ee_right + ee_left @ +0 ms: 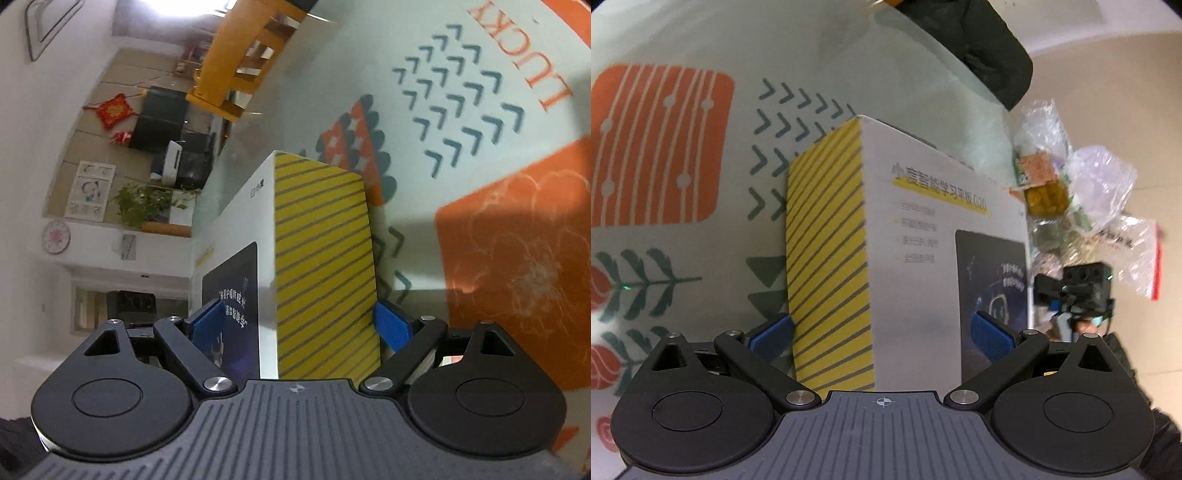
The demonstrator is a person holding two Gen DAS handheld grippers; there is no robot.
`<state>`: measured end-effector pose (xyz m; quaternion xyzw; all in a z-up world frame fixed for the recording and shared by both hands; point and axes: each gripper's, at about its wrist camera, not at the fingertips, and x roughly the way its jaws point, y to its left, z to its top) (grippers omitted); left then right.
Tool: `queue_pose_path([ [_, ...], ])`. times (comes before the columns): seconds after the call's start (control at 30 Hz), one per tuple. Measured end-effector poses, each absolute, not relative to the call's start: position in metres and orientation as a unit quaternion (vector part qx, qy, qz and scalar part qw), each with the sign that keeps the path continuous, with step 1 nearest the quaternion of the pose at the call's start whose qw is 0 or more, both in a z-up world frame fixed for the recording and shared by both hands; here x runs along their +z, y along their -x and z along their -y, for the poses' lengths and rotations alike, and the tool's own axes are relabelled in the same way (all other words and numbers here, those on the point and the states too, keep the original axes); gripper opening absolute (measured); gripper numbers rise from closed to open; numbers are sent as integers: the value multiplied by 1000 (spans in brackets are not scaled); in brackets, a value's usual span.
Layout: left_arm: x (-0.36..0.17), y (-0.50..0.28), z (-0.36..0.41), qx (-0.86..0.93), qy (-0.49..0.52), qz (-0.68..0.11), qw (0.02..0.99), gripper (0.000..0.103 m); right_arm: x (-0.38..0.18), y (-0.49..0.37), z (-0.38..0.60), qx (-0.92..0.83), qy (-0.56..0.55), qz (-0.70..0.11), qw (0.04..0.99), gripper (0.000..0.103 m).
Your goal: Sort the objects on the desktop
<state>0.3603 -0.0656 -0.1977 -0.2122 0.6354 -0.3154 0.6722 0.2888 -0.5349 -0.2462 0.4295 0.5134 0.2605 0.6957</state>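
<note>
A flat white tablet box (916, 236) with yellow striped narrow sides fills the middle of the left wrist view. My left gripper (882, 332) is shut on one end of it, a blue pad on each broad face. The same box (317, 251) shows in the right wrist view, where my right gripper (299, 325) is shut on its other end. The box is held between both grippers, close over the patterned tablecloth (665, 147). The right gripper's black body (1078, 291) shows past the box in the left wrist view.
A heap of clear plastic snack bags (1071, 192) lies beyond the box on the right of the left wrist view. A dark sleeve (993, 48) hangs at the top. In the right wrist view a yellow wooden chair (243, 55) stands past the table edge.
</note>
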Motion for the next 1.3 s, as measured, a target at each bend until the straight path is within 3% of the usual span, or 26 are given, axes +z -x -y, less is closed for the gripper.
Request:
queue_pose_path([
  [0.13, -187, -360, 79, -316, 153, -634, 689, 103, -246, -286, 531, 271, -430, -517, 688, 103],
  [0.4, -190, -359, 64, -312, 178, -629, 689, 103, -228, -274, 534, 306, -482, -466, 676, 103],
  [0.93, -188, -354, 91, -280, 157, -647, 691, 103, -222, -281, 506, 247, -365, -532, 722, 103],
  [1.3, -192, -351, 86, -281, 172, -644, 690, 103, -183, -280, 470, 229, -240, -555, 763, 103],
])
